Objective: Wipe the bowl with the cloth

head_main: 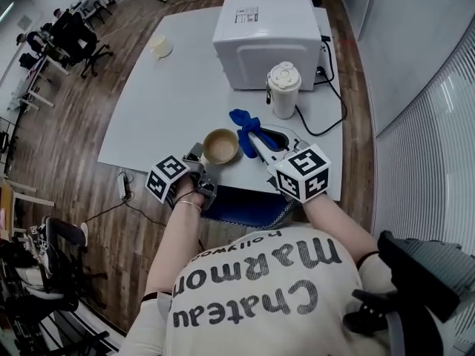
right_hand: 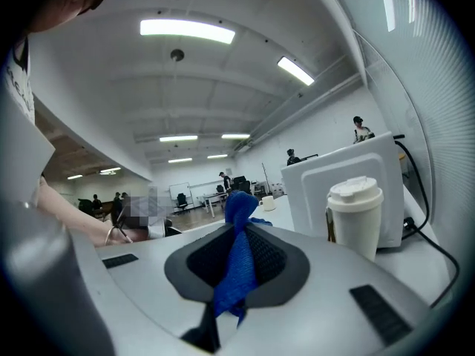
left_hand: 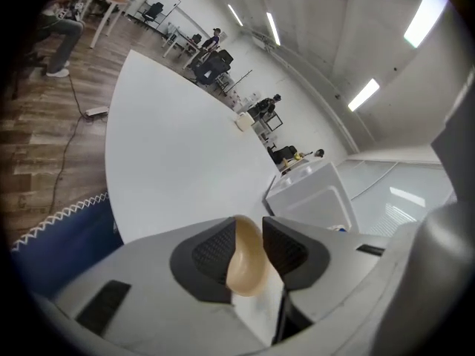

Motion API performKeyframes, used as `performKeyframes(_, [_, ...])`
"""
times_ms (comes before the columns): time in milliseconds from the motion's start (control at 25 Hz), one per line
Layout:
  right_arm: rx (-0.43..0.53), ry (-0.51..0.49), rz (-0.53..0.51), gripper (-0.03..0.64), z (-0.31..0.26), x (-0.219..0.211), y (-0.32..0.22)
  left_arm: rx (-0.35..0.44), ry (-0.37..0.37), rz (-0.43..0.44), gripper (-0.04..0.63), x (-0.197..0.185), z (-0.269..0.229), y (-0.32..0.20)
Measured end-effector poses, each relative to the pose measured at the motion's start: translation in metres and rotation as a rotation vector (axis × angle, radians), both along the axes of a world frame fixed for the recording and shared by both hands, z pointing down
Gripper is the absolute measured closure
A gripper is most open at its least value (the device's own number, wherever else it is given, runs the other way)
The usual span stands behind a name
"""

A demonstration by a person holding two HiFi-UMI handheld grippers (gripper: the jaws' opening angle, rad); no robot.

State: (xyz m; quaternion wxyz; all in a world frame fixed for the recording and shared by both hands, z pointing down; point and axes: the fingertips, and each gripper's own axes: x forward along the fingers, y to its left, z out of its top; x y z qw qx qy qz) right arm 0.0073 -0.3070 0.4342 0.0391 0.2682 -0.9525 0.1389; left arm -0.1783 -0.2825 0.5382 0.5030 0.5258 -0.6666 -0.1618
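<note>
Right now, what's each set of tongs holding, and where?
Right tongs: blue cloth, pinched along its bunched middle. Left tongs: rim of the bowl sits between them; firm grip unclear.

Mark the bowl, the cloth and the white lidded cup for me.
bowl [head_main: 220, 147], head view, its inner bottom
cloth [head_main: 244, 121], head view, the bunched far end
white lidded cup [head_main: 284, 102], head view, its side below the lid

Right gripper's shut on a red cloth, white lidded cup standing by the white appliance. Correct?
One slip: the cloth pinched in the right gripper is blue, not red, as the right gripper view shows. The white lidded cup does stand by the white appliance.
</note>
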Motion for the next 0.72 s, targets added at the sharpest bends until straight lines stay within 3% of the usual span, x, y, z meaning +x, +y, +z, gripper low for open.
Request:
performKeyframes(240, [0.075,-0.019,-0.028,0.578,-0.039,-0.027,0.031,0.186,-0.027,0.037,0.5,-0.017,-0.06,0.038])
performKeyframes(480, [0.124,-0.054,-0.02,0.578,-0.072,-0.054,0.09,0.283,-0.096,0.161,0.543,-0.009,-0.102,0.114])
performKeyframes(720, [-0.002,-0.078,-0.046,0.578,-0.063,-0.08,0.16,0.376,-0.112,0.193,0.543,-0.004,-0.124,0.19])
